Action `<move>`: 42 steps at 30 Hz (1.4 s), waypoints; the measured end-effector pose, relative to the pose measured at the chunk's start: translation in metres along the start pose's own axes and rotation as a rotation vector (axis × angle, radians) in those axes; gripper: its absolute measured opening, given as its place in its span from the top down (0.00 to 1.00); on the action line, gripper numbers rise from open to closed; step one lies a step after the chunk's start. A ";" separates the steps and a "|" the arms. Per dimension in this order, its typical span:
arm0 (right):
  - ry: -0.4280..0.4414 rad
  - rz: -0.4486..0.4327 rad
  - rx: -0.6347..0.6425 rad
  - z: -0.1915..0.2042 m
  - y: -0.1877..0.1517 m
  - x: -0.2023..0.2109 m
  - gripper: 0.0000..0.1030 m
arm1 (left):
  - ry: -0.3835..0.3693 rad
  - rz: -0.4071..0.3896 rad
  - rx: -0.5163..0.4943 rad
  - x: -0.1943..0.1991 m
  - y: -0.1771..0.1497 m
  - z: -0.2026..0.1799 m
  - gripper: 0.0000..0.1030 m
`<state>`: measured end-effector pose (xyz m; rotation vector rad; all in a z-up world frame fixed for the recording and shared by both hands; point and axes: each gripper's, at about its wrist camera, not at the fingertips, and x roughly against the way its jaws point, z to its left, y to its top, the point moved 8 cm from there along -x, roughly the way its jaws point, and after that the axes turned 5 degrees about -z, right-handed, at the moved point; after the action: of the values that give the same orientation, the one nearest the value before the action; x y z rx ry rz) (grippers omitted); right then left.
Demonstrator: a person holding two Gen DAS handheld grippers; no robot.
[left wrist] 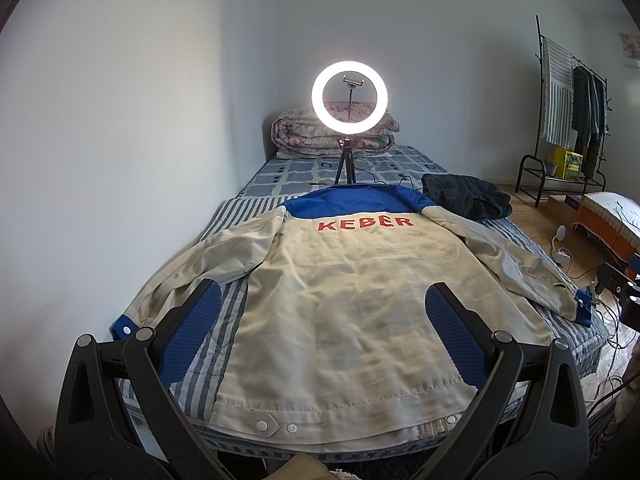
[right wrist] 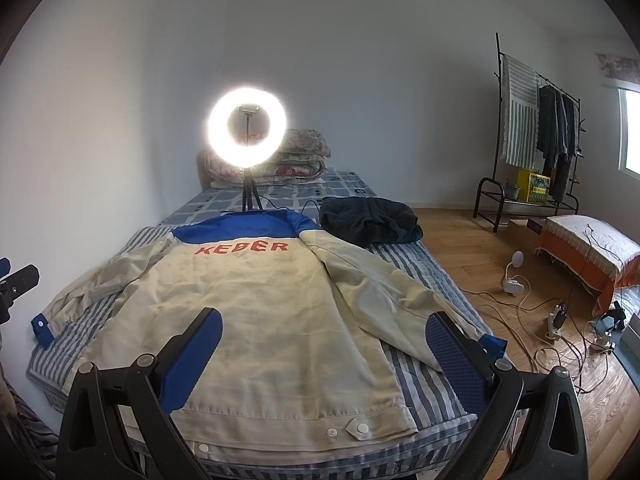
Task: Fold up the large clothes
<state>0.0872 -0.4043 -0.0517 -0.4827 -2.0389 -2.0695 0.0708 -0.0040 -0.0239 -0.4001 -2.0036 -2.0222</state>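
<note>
Lying back-up on the striped bed [left wrist: 232,312], sleeves spread to both sides, the cream and blue jacket [left wrist: 352,304] is showing red lettering. The left claw [left wrist: 324,312] and right claw [right wrist: 328,332] are hovering above its hem, both spread wide and holding nothing. A yellow box [right wrist: 534,186] is sitting on the clothes rack [right wrist: 520,136]'s lower shelf; I cannot tell its contents.
</note>
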 end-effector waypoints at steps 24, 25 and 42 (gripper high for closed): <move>0.002 0.013 0.041 0.032 0.005 -0.018 0.00 | 0.097 -0.009 -0.033 -0.002 0.007 0.050 0.00; 0.009 0.015 0.042 0.038 0.006 -0.021 0.00 | 0.106 -0.010 -0.032 -0.002 0.006 0.055 0.00; 0.121 -0.003 0.215 0.142 0.026 -0.060 0.00 | 0.202 0.036 0.070 -0.007 -0.026 0.147 0.00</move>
<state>0.1658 -0.2688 -0.0499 -0.3097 -2.1572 -1.8048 0.0692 0.1428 -0.0494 -0.2062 -1.9236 -1.8828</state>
